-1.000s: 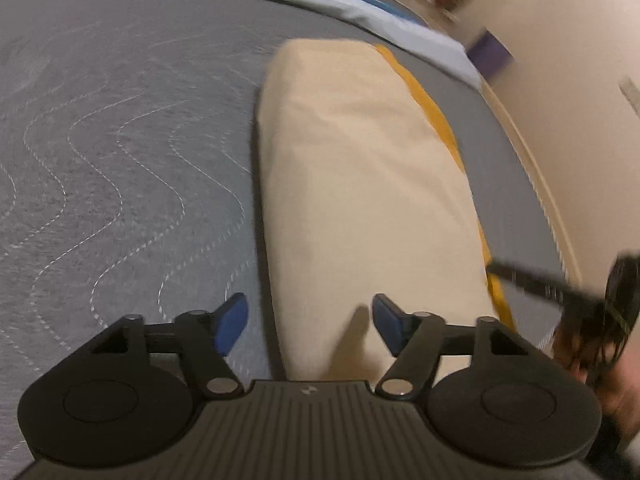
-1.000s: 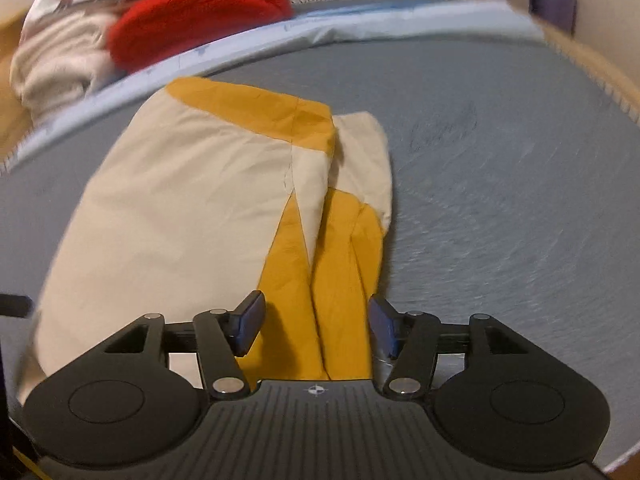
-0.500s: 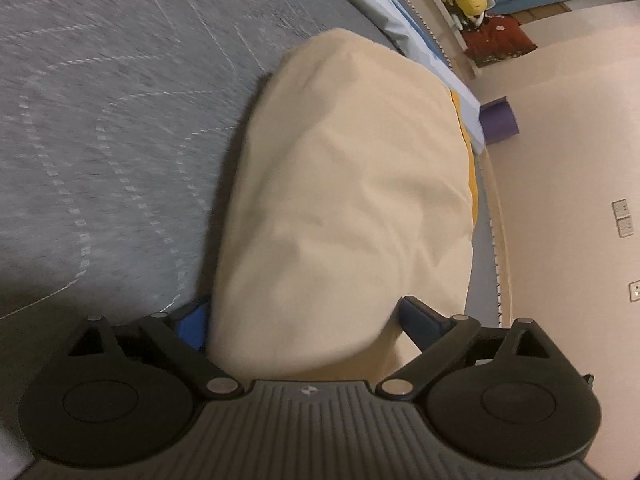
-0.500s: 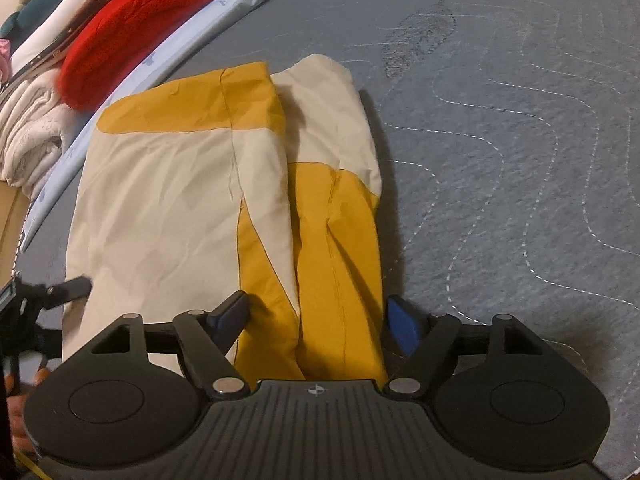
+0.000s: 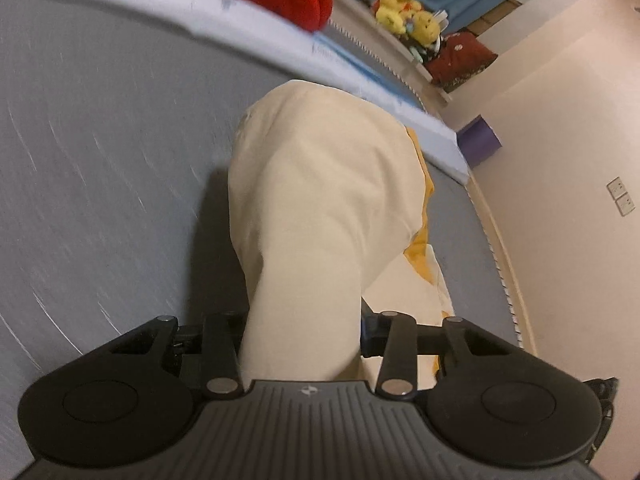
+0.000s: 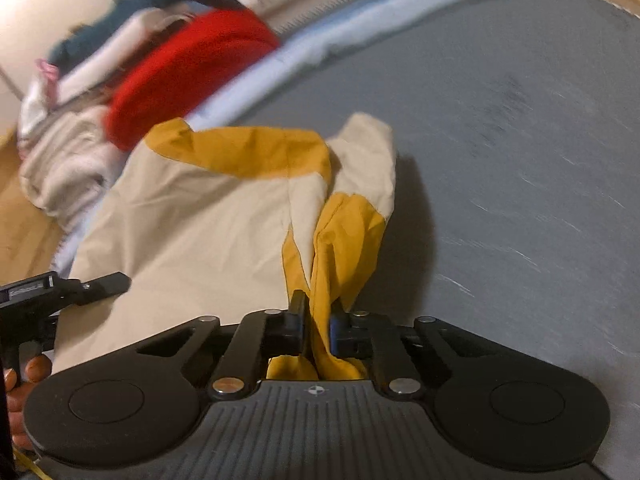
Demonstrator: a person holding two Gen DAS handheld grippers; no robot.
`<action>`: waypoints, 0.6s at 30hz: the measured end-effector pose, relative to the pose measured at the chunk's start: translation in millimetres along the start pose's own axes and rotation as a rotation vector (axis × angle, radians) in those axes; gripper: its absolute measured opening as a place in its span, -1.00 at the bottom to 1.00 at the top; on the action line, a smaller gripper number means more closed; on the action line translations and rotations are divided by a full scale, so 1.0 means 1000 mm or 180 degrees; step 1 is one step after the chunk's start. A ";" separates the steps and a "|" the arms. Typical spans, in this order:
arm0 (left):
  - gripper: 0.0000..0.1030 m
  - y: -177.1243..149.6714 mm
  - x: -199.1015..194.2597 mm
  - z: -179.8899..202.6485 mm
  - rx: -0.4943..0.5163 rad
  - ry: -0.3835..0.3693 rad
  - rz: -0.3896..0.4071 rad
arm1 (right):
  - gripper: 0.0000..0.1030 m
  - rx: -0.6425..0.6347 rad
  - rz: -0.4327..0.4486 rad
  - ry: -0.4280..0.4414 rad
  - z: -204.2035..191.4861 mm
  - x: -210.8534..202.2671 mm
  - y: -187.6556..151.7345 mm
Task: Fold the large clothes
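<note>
- The left hand-held gripper (image 5: 302, 332) is clenched on a thick bunch of the cream side of the garment (image 5: 320, 200); the cloth fills the gap between its 2 fingers and rises away from them in a raised ridge.
- The right hand-held gripper (image 6: 318, 330) is grasping the garment (image 6: 208, 216) at its mustard-yellow part, with the fingers pinched close together on a narrow gathered fold.
- The cream and mustard garment lies folded on the grey quilted mattress (image 6: 520, 160), with its near edge lifted by both grippers and the far end resting on the bed.
- In the right wrist view, the left hand-held gripper (image 6: 108, 282) shows at the left edge over the cream panel, with the person's left hand (image 6: 30, 368) below it.
- A red garment (image 6: 188, 72) and a pile of pale clothes (image 6: 60, 168) sit past the light blue sheet edge (image 6: 340, 40) of the bed.
- Yellow plush toys (image 5: 408, 18) stand on a ledge near the wall in the left wrist view.
</note>
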State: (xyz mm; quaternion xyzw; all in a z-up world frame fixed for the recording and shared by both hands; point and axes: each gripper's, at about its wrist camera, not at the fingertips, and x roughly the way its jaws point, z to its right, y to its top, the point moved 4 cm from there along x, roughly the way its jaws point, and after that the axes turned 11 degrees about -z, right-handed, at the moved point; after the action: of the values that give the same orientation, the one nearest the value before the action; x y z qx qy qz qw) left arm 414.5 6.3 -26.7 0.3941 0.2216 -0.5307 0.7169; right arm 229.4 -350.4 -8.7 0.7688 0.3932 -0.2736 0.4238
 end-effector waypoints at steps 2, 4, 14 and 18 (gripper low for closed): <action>-0.04 0.013 -0.016 -0.011 -0.0013 0.0071 0.0067 | -0.83 -0.0098 0.0085 0.0085 -0.021 0.008 0.005; 0.10 0.024 -0.031 -0.027 -0.0091 0.0183 0.0138 | -0.83 -0.0176 0.0151 0.0131 -0.041 0.016 0.009; 0.30 0.019 -0.094 -0.068 -0.0063 0.0580 0.0071 | -0.73 -0.0349 -0.0052 -0.0352 -0.065 0.062 0.010; 0.46 -0.024 -0.063 -0.072 0.0316 0.1072 -0.0437 | -0.29 -0.0247 -0.0037 -0.0456 -0.060 0.057 0.009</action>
State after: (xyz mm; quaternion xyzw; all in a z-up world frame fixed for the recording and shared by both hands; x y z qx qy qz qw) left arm 378.2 97.9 -30.8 0.4963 0.3383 -0.5151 0.6114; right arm 272.7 -279.8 -18.4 0.7279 0.3767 -0.3150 0.4787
